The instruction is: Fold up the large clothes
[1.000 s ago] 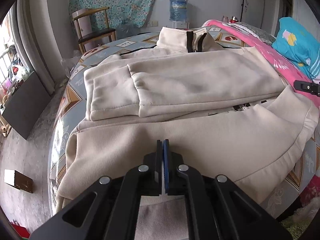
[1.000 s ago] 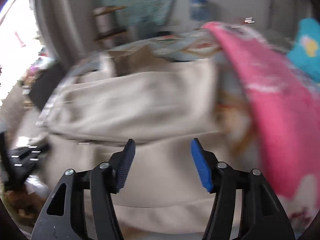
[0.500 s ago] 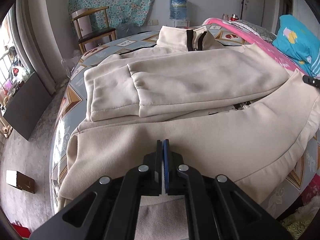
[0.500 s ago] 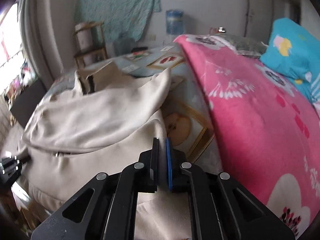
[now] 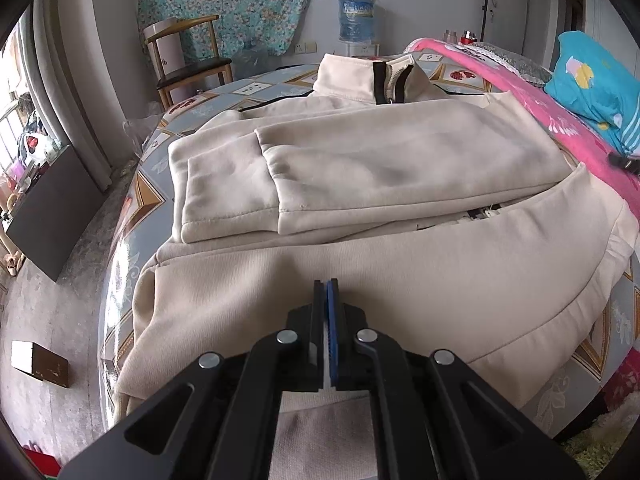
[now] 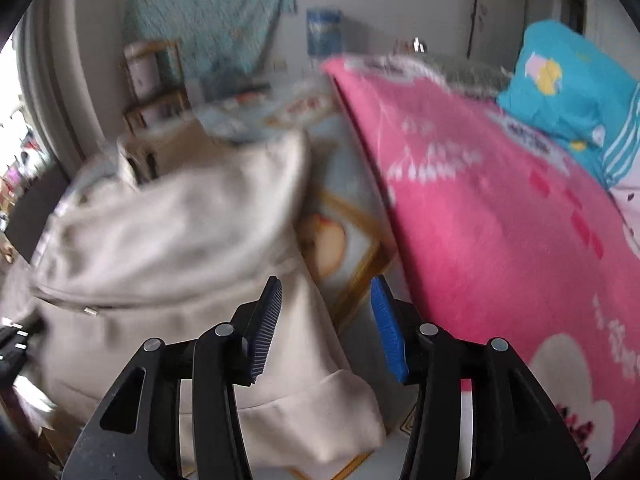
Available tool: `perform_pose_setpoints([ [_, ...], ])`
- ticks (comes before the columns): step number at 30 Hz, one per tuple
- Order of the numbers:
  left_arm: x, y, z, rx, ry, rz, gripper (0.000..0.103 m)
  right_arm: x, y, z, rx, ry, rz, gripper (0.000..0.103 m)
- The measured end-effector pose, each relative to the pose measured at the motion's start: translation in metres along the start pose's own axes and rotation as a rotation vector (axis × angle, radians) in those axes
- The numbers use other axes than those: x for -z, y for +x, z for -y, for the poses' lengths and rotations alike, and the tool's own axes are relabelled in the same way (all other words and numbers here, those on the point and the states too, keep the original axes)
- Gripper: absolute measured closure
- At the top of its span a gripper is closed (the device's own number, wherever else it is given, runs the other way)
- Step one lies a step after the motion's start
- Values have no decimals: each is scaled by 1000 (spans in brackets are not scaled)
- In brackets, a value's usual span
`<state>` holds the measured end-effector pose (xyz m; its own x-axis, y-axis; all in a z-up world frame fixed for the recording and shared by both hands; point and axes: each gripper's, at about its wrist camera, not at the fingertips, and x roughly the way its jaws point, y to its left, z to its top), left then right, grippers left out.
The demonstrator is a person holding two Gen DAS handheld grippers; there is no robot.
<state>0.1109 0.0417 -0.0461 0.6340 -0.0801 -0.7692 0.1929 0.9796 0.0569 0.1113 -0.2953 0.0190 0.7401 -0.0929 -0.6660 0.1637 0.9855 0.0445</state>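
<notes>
Here, jacket (image 5: 360,168) pinched in left tongs (image 5: 326,304).

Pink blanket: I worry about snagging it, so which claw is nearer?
Right. The right claw hangs open just beside the pink blanket; the left claw pinches the cream jacket hem, farther away.
</notes>
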Motion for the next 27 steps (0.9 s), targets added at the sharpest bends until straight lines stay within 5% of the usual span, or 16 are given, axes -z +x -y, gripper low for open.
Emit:
perform_pose_setpoints([
  [3, 0, 0, 0, 1, -1, 0, 101, 0, -9, -28, -195, -25, -20, 55],
  [5, 0, 0, 0, 1, -2, 0, 101, 10, 3, -67, -370, -84, -110, 59],
  [7, 0, 0, 0, 2, -5, 1, 101, 23, 22, -105, -446, -165, -208, 67],
  [11, 0, 0, -2, 14, -19, 0, 101, 47, 62, -154, -475, -277, -347, 75],
  [16, 2, -9, -13, 69, -69, 16, 99, 36, 79, -164, -418, -294, -311, 85],
  [21, 17, -37, -29, 240, -132, 38, 99, 38, 80, -162, -416, -266, -299, 87],
  [27, 41, -29, -72, 142, -292, -11, 99, 35, 84, -161, -421, -250, -296, 87],
])
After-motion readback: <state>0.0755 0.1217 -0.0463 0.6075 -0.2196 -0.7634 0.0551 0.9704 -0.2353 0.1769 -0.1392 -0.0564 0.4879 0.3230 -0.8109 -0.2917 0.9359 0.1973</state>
